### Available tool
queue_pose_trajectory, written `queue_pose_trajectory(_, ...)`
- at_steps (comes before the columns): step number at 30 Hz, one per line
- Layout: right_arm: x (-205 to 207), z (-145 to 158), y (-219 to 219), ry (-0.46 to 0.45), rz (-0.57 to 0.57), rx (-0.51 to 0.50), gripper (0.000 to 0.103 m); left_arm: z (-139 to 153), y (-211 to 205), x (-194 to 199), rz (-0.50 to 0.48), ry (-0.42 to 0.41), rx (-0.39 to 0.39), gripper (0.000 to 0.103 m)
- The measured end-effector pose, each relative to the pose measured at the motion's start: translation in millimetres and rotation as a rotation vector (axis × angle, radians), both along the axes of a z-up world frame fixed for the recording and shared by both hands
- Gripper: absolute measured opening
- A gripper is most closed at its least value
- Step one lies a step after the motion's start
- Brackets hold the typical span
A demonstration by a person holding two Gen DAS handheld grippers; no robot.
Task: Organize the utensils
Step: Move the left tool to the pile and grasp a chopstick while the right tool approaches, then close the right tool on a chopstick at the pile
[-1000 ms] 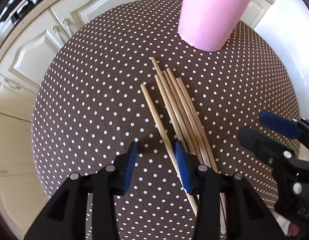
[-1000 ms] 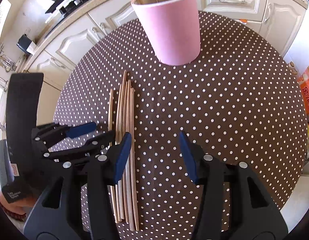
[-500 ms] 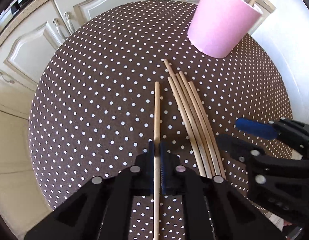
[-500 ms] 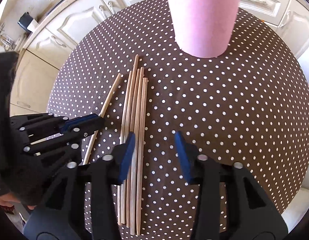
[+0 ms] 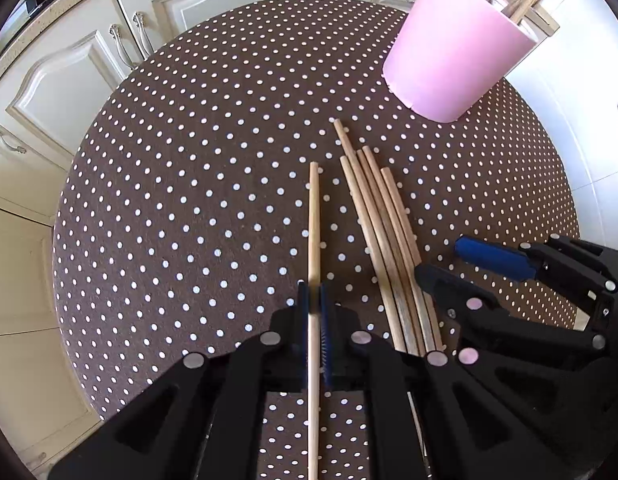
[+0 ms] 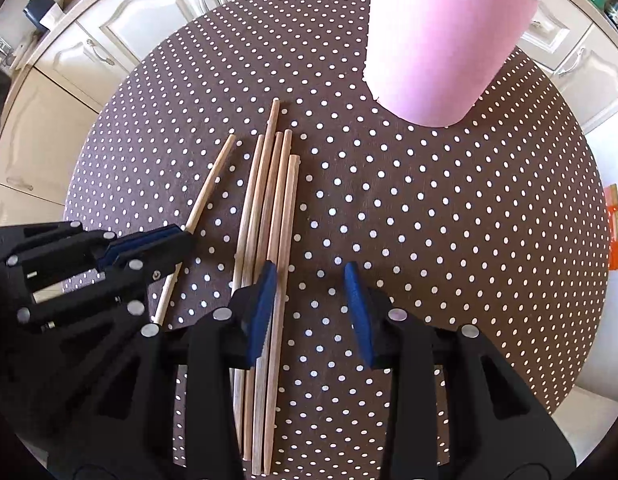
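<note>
Nearest, one stick (image 5: 313, 240) is pinched by the left gripper (image 5: 313, 312) partway along, lying left of the bundle (image 5: 385, 240). The right gripper (image 6: 311, 304) hangs part-spread and has just been narrowing, with only the bundle's rightmost stick between its pads, not pressed. The sticks look light, stiff and smooth, so a mid-length grip seems best against swinging. They're pale round dowels. The pink cup (image 5: 449, 60), beyond the bundle, holds more.

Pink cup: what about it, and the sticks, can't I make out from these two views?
- Pink cup: inside hidden by its wall in both views; rim cut by frame top in right wrist view.
- Loose sticks: near ends hidden under right gripper.
- Held stick: near end cut by frame bottom, left gripper view.
</note>
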State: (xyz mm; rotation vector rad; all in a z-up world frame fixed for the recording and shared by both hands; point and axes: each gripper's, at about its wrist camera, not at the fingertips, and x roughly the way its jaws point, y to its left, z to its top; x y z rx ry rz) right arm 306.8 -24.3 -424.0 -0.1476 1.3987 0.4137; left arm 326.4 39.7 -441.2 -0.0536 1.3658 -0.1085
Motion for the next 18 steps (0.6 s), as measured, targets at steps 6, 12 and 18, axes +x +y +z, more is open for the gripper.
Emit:
queue_pose_trajectory(6, 14.0, -5.8, 2.1, 0.085, -0.006, -0.018, 0.035, -1.4, -0.7, 0.6, 0.001, 0.021, -0.004, 0.006)
queue_pose_trajectory(12, 30.7, -8.3, 2.1, 0.108, -0.013, -0.043, 0.027, -3.5, 3.7, 4.7, 0.005, 0.049, -0.021, 0.006)
queue_pose_trajectory(18, 35.0, -13.7, 15.0, 0.107, 0.023, -0.092, 0.027, -5.3, 2.1, 8.0, 0.003, 0.066, -0.008, 0.006)
